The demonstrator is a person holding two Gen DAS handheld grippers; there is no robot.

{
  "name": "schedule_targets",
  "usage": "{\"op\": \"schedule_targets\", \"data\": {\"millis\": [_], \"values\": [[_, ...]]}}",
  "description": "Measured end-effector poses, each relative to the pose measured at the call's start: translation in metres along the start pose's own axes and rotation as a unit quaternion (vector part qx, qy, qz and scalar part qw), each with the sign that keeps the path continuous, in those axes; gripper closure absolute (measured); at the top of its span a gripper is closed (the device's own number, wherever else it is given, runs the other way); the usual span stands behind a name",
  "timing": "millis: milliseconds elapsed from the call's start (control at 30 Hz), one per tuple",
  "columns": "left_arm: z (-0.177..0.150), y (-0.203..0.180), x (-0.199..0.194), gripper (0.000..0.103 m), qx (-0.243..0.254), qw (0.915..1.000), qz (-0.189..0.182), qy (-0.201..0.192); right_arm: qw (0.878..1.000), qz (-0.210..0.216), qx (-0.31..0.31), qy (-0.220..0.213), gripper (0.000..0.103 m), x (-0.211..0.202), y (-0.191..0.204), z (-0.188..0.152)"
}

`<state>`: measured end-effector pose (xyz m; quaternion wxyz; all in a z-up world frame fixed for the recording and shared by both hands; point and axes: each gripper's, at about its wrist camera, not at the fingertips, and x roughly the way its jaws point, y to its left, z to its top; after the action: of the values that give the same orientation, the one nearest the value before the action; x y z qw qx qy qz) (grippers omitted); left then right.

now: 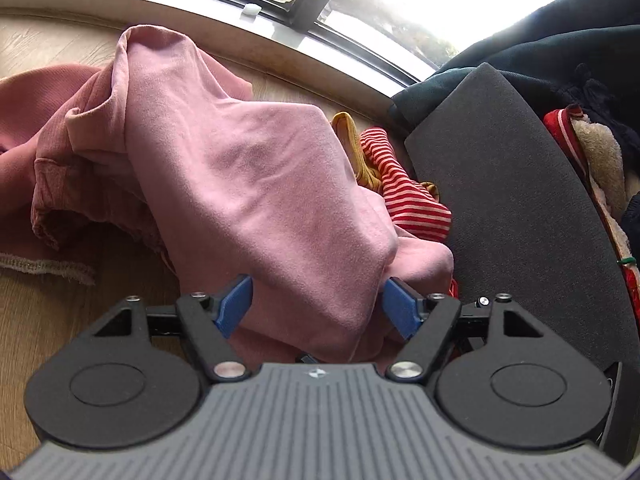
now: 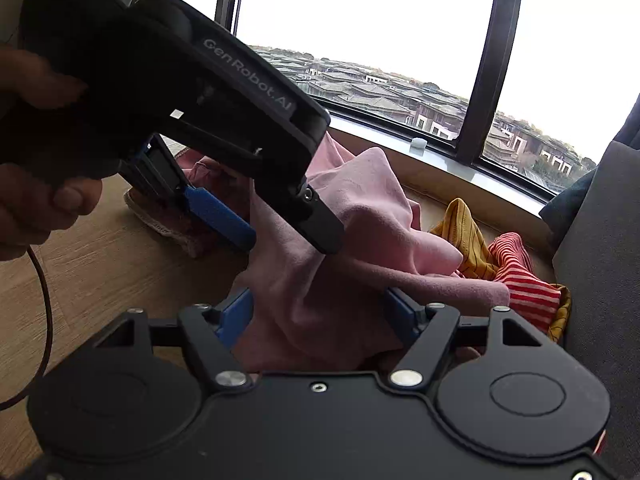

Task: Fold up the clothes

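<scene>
Both claws spread, nothing pinched. Soft pink fleece garment (image 1: 248,184) is heaped on the wooden floor (image 1: 52,316), a ridge running up and away. Left gripper (image 1: 316,306) straddles its near end; right gripper (image 2: 318,312) does likewise, just beside it. Either can pinch.
</scene>
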<state>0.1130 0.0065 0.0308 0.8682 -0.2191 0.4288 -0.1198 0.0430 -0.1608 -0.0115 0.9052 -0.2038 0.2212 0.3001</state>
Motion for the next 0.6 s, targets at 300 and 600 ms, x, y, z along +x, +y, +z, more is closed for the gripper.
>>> {"op": "schedule_targets", "data": {"millis": [300, 600], "values": [[0.011, 0.012, 0.009, 0.024, -0.041, 0.9991, -0.004, -0.007, 1.0, 0.005, 0.009, 0.011, 0.094, 0.03, 0.003, 0.004], [0.011, 0.011, 0.025, 0.023, -0.017, 0.9997, 0.015, 0.012, 0.996, 0.028, -0.082, -0.003, 0.097, 0.021, 0.036, 0.0]]}}
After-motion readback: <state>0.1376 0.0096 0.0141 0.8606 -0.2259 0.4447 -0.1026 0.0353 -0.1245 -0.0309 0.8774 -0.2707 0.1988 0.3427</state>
